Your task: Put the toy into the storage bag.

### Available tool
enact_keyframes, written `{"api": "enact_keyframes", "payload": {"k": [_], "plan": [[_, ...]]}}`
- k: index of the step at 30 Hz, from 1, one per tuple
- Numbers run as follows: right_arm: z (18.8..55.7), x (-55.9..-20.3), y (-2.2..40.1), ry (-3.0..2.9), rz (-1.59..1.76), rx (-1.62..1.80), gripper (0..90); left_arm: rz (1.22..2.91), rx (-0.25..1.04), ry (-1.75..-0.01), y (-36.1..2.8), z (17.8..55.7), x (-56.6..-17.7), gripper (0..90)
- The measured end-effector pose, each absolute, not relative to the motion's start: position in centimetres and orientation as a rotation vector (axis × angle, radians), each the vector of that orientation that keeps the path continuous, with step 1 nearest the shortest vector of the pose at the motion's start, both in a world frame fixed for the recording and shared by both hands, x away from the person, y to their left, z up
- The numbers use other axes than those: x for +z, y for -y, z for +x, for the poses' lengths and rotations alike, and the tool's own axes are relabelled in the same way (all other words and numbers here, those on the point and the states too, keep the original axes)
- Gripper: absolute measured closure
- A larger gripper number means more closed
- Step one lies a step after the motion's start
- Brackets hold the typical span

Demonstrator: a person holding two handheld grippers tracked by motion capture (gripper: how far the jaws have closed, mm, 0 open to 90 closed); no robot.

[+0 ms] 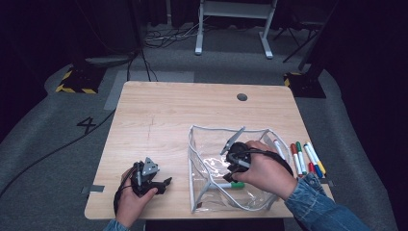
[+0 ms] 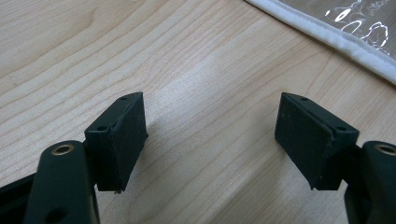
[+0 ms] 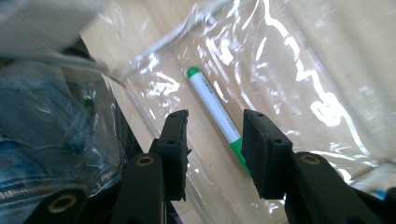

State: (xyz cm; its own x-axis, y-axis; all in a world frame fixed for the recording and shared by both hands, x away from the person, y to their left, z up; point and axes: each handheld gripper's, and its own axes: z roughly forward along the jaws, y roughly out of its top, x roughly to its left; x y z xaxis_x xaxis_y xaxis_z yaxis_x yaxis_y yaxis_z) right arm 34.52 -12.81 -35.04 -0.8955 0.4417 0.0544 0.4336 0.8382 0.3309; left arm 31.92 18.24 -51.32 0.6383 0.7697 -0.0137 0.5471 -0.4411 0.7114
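A clear plastic pouch with white piping stands open on the wooden table. A white marker with a green cap lies on its floor. My right gripper reaches down inside the pouch. In the right gripper view its jaws stand open just above the green marker, and the pads do not touch it. My left gripper rests low on the table left of the pouch. It is open with nothing between its jaws, and the pouch's edge shows ahead of it.
Several coloured markers lie side by side on the table right of the pouch. A round cable hole sits near the far edge. Beyond the table are a white frame's legs and floor cables.
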Motion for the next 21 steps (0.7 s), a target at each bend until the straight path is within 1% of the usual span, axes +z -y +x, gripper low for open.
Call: {"api": "enact_keyframes", "payload": {"k": [10, 14, 21], "plan": [[34.1, -30.1, 17.7, -2.756, 0.838, 0.834, 59.1, 2.159, 0.409, -1.021, -18.2, 31.9, -51.3, 25.2], [33.8, -29.1, 20.5, -2.668, 0.924, 0.886, 58.1, 2.159, 0.408, -1.020, -18.3, 31.9, -51.3, 25.1], [33.3, -28.3, 25.7, -2.507, 1.056, 0.963, 57.4, 2.159, 0.408, -1.020, -18.2, 31.9, -51.3, 25.1]]}}
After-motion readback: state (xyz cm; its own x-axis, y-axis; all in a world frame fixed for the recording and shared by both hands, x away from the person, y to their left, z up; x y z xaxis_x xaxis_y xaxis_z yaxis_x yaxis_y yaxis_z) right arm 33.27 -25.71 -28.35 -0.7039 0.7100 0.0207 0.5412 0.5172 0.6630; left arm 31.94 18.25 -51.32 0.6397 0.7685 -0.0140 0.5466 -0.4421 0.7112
